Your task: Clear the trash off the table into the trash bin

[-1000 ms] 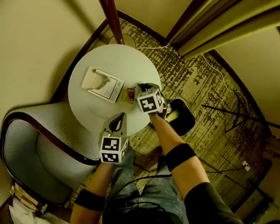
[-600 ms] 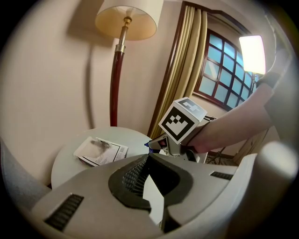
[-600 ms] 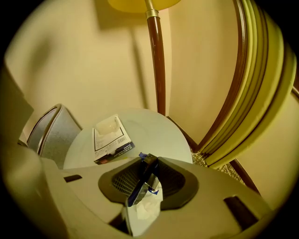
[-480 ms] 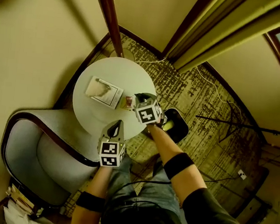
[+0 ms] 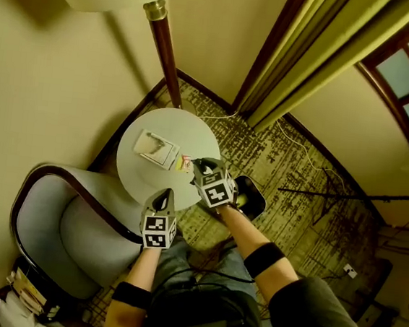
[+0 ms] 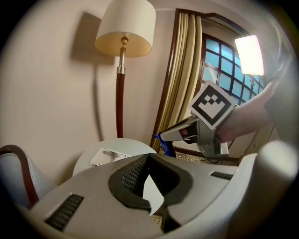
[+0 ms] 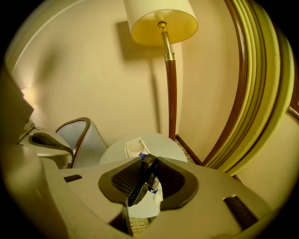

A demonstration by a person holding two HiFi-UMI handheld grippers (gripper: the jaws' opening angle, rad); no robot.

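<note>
Left gripper point(image 5: 164, 197): held low at the person's left, pointing forward and downward
Left jaws: fully closed, pads together, nothing gripped
Left forearm point(image 5: 142, 270): bare, extended forward from the torso, dark band point(image 5: 131, 294) worn near the elbow
Right gripper point(image 7: 148, 161): held ahead of and slightly above the left gripper, angled steeply downward
Right jaws: partly closed, pads pressing on a dark blue-edged wrapper point(image 7: 140, 184) standing on edge between them
Right forearm point(image 5: 245, 229): bare, reaching further forward than the left, dark band point(image 5: 263, 259) at mid-arm, dark sleeve point(image 5: 313, 308) above it
Spacing: the two grippers are near each other, not touching
</note>
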